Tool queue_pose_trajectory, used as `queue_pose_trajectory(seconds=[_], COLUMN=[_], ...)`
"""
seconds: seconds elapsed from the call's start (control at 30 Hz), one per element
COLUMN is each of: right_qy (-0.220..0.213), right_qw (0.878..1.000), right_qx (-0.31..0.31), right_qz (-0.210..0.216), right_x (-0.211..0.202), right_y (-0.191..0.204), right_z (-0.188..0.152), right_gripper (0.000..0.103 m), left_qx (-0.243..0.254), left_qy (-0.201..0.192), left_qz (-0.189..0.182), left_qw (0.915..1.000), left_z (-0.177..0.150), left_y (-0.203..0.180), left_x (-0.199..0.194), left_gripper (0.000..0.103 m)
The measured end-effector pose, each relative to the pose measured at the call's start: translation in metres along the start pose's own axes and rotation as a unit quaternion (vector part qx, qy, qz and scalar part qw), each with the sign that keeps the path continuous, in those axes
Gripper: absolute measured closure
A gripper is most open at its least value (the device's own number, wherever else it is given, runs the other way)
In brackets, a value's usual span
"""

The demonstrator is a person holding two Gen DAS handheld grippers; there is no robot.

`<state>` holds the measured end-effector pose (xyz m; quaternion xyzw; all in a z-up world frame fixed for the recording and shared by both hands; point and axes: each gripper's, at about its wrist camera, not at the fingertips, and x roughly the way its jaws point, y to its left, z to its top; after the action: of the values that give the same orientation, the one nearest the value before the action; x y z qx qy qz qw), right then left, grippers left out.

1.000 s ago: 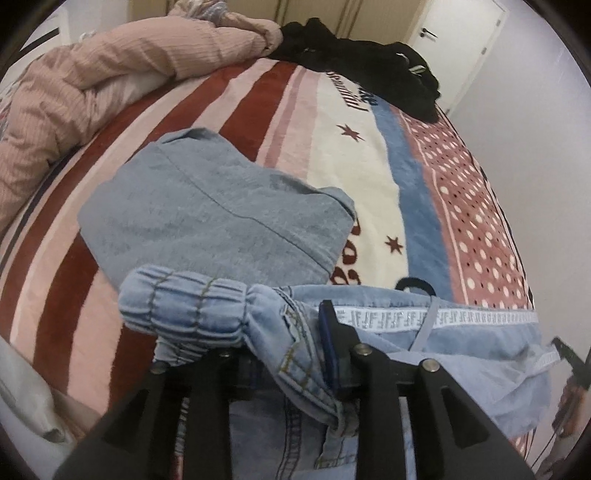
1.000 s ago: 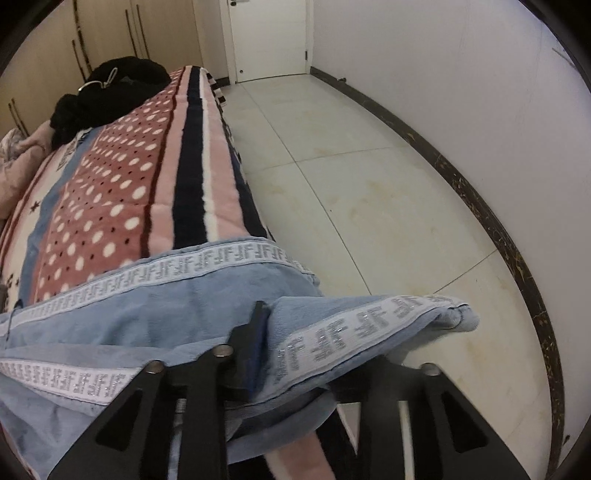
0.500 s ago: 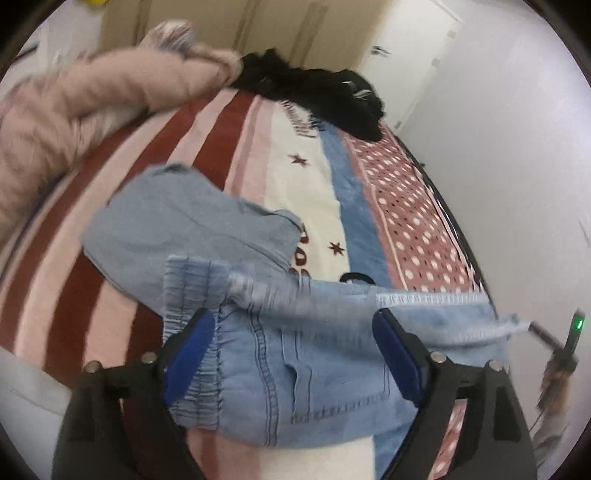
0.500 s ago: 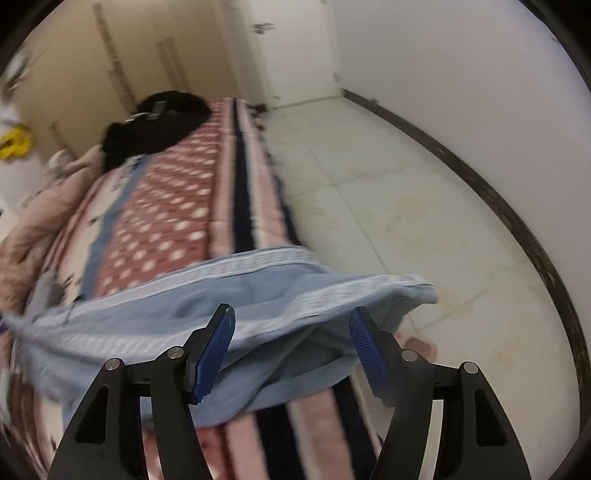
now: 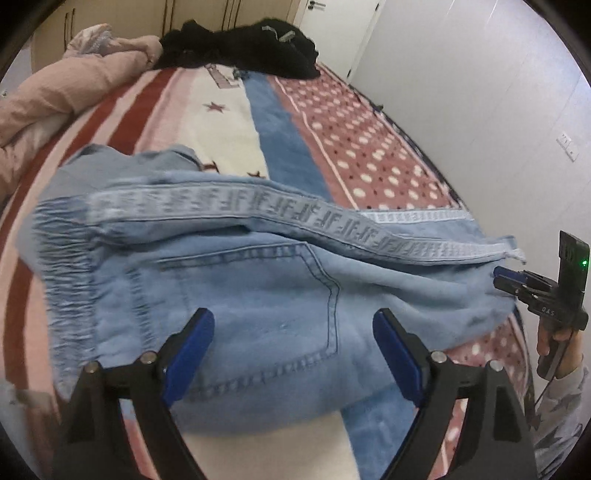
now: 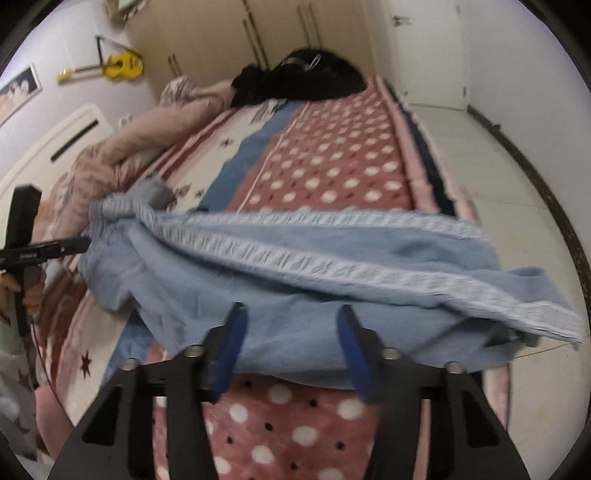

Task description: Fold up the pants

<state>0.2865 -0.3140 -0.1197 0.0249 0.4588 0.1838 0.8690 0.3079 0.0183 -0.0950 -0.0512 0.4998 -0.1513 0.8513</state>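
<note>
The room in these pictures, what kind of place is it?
Most likely a home bedroom: a bed under a patterned blanket, a bunched pink duvet, tall wardrobe doors behind, and a yellow guitar on the wall.

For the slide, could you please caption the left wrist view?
Open left gripper above light-blue jeans lying folded on the patterned blanket.

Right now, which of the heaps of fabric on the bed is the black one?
The black heap at the bed's far end, by the wardrobe. The crumpled bedding beside it is pink, and the jeans nearest the camera are pale blue.
</note>
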Motion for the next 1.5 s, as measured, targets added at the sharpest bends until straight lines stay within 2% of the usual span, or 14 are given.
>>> queue_pose_trajectory(seconds=[0.03,0.23,0.4,0.53,0.73,0.8,0.87,0.9,0.97,1.03,1.17,1.27,1.4,1.5], right_qy=[0.008,0.022,0.018,0.001,-0.028,-0.038,-0.03,-0.033,-0.047,-0.059,-0.061,-0.056,-0.036,-0.019], right_qw=[1.0,0.999,0.998,0.997,0.989,0.982,0.981,0.983,0.985,0.986,0.984,0.982,0.983,0.984], right_qx=[0.001,0.006,0.01,0.042,0.071,0.086,0.104,0.105,0.09,0.075,0.079,0.085,0.094,0.098], right_qz=[-0.002,-0.04,-0.066,-0.07,-0.128,-0.166,-0.159,-0.148,-0.142,-0.14,-0.148,-0.158,-0.154,-0.148], right_x=[0.009,0.05,0.072,0.076,0.075,0.07,0.064,0.055,0.03,0.0,-0.054,-0.08,-0.079,-0.061], right_y=[-0.003,-0.026,-0.044,-0.061,-0.09,-0.105,-0.116,-0.12,-0.12,-0.121,-0.136,-0.156,-0.176,-0.188], right_z=[0.001,0.018,0.043,0.066,0.093,0.098,0.097,0.094,0.085,0.07,0.026,-0.014,-0.053,-0.076], right_gripper=[0.073,0.075,0.078,0.078,0.079,0.074,0.074,0.074,0.065,0.044,0.041,0.027,0.024,0.024], left_qx=[0.0,-0.006,-0.013,-0.031,-0.045,-0.042,-0.025,-0.011,0.013,0.027,0.046,0.058,0.059,0.053], left_qy=[0.004,0.007,-0.018,-0.013,-0.02,-0.023,-0.027,-0.031,-0.05,-0.069,-0.089,-0.093,-0.086,-0.078], left_qz=[0.005,0.036,0.06,0.059,0.069,0.073,0.079,0.083,0.079,0.066,0.057,0.055,0.066,0.07], left_qw=[1.0,0.9993,0.998,0.9977,0.9964,0.9962,0.9962,0.996,0.9955,0.9951,0.9934,0.9924,0.9923,0.993], left_z=[0.004,0.029,0.056,0.071,0.074,0.072,0.068,0.065,0.057,0.045,0.023,0.005,-0.012,-0.023], left_y=[0.0,0.009,0.02,0.031,0.039,0.036,0.029,0.025,0.016,0.008,-0.008,-0.019,-0.027,-0.028], left_x=[0.009,0.045,0.057,0.072,0.085,0.081,0.072,0.064,0.044,0.021,-0.008,-0.018,-0.017,-0.013], left_gripper=[0.018,0.018,0.018,0.018,0.018,0.018,0.018,0.018,0.017,0.013,0.011,0.011,0.011,0.011])
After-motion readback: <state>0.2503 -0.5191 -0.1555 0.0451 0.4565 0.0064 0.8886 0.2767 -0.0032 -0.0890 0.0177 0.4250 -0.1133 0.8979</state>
